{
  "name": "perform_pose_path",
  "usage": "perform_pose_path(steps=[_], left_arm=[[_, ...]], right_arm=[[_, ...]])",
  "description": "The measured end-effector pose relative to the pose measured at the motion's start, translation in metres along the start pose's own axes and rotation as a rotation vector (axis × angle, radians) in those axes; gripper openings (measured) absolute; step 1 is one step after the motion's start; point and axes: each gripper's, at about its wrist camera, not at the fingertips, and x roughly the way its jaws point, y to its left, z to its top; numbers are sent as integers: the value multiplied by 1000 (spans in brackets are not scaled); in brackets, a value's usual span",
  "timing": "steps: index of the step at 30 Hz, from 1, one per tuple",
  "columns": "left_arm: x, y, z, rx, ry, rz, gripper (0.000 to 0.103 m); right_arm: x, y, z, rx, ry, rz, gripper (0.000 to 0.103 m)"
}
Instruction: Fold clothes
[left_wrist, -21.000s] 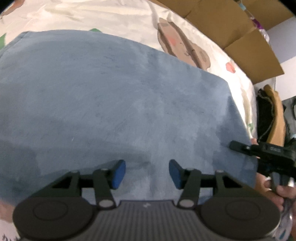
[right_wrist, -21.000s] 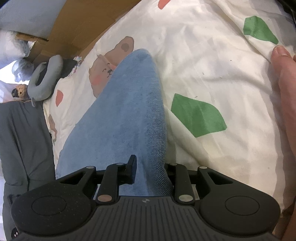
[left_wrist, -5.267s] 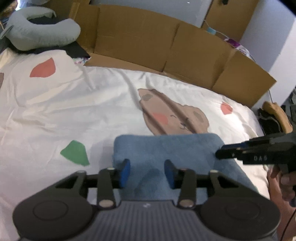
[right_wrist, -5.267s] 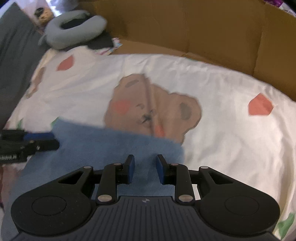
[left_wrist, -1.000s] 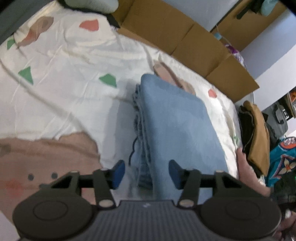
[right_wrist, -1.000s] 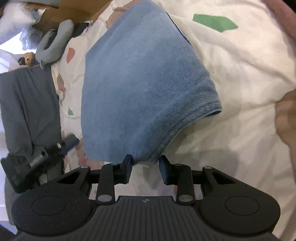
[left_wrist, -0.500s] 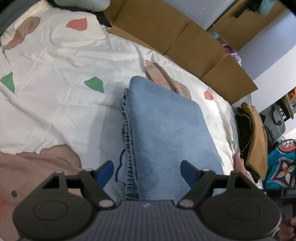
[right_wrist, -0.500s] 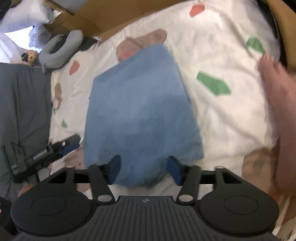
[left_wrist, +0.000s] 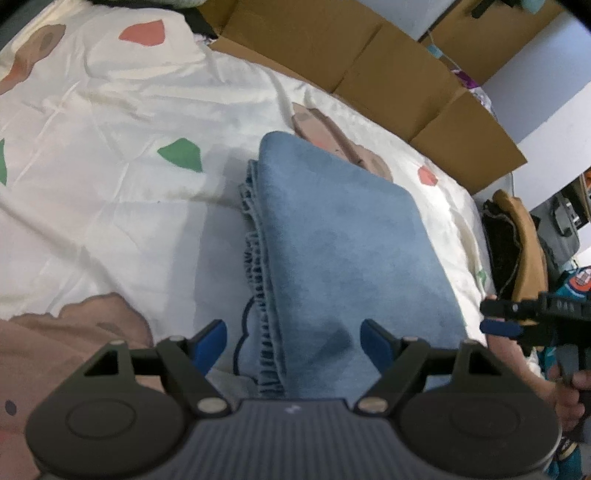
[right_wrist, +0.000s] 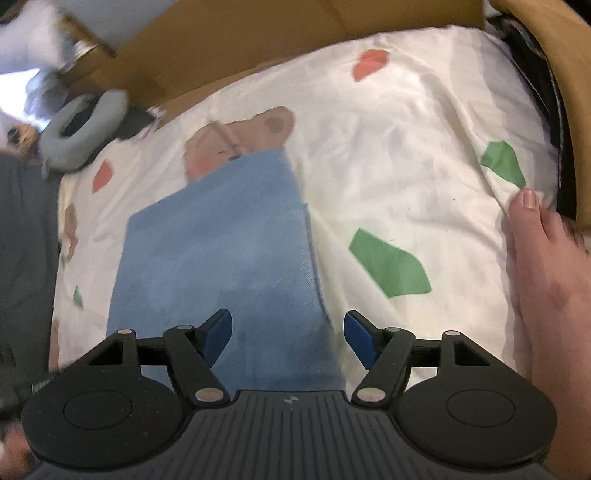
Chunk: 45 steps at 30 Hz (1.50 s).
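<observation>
The left gripper (left_wrist: 293, 338) hangs just above the near end of a folded blue garment (left_wrist: 343, 240), its blue-padded jaws spread wide, and nothing is pinched between them. The right gripper (right_wrist: 287, 338) has jaws that have just been opening; they stand apart over the same garment's near right edge, gripping nothing. The garment lies as a thick, neat rectangle with its stacked hemmed edges showing along one long side, resting on a cream bedsheet (left_wrist: 110, 122) printed with bears and green and coral shapes. Flattened cardboard (left_wrist: 369, 59) lines the far edge of the bed, and a grey neck pillow (right_wrist: 81, 129) sits at a far corner. A bare foot (right_wrist: 546, 280) rests on the sheet to the right. The folding appears finished and the bundle released; the next move probably calls for lifting it aside or fetching another piece.
</observation>
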Motion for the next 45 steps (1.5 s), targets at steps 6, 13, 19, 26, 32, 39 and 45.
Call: perform_pose_path(steps=[6, 13, 19, 26, 32, 39, 45], left_arm=[[6, 6, -5, -11, -17, -21, 80], [11, 16, -5, -47, -13, -53, 82], [16, 21, 0, -61, -27, -92, 77], [28, 34, 8, -111, -51, -152, 76], [41, 50, 8, -202, -27, -240, 76], [49, 57, 3, -280, 8, -304, 72], [59, 53, 3, -296, 51, -335, 65]], right_arm=[[26, -3, 8, -4, 32, -6, 73], [44, -7, 5, -44, 97, 19, 73], [50, -6, 8, -57, 93, 73, 72], [66, -1, 20, -87, 102, 129, 69], [85, -1, 27, -90, 126, 169, 65], [95, 0, 36, -104, 147, 198, 64], [87, 6, 43, -121, 165, 215, 40]])
